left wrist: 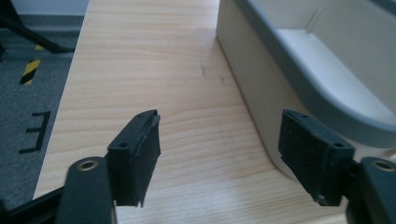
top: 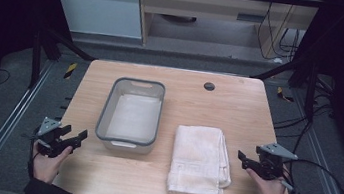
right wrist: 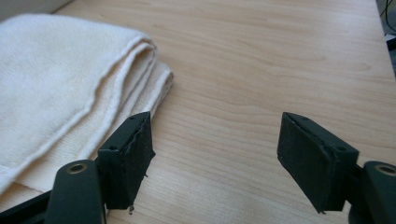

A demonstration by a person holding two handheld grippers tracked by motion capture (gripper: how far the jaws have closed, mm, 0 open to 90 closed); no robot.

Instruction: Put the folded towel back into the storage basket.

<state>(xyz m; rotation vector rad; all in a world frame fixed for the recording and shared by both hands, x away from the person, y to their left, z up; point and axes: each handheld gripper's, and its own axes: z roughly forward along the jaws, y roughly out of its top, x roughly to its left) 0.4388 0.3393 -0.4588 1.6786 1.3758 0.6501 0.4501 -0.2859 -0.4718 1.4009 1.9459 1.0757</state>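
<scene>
Both empty and wide open, the left hand-held gripper (top: 76, 138) flanks the grey plastic tub (top: 131, 114) and the right hand-held gripper (top: 245, 159) the folded cream towel (top: 199, 161), seemingly poised to start.

The high view looks forward and down over the whole table (top: 240, 101). Each gripper view sits low, close to the tabletop. The left shares the tub (left wrist: 299, 60) with the high view, the right the towel (right wrist: 56, 79).

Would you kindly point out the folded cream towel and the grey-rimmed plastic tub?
folded cream towel (top: 198, 158), high view, middle of its top layer.
grey-rimmed plastic tub (top: 105, 111), high view, left rim.
</scene>
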